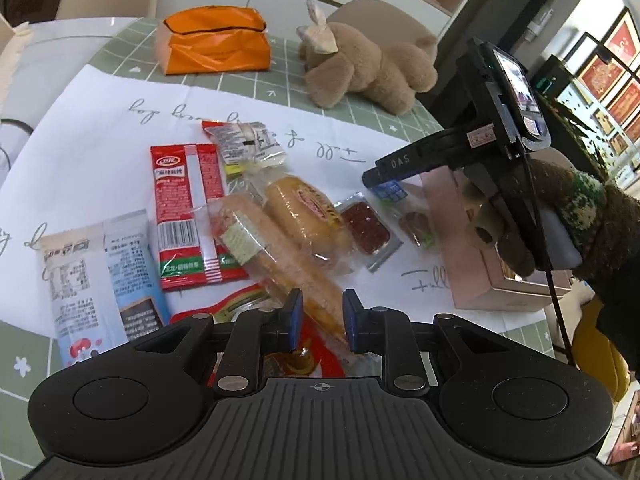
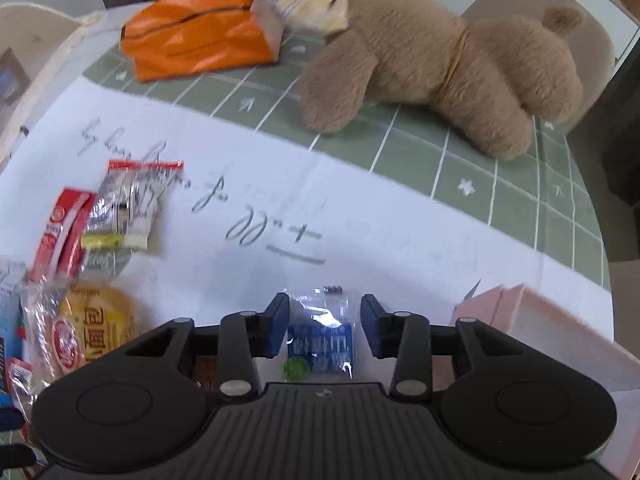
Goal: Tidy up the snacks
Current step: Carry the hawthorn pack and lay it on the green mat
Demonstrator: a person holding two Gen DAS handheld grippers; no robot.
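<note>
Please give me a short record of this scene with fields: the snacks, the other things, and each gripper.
surface: white cloth over a green checked tablecloth
snacks: red packet, long bread packet, round bread packet, small blue packet, all on the white cloth
box: pink box beside the snacks
other: orange bag and plush bear at the far side
left gripper: jaws slightly apart over the long bread packet; grip unclear
right gripper: open, small blue packet between the jaws, not pressed
</note>
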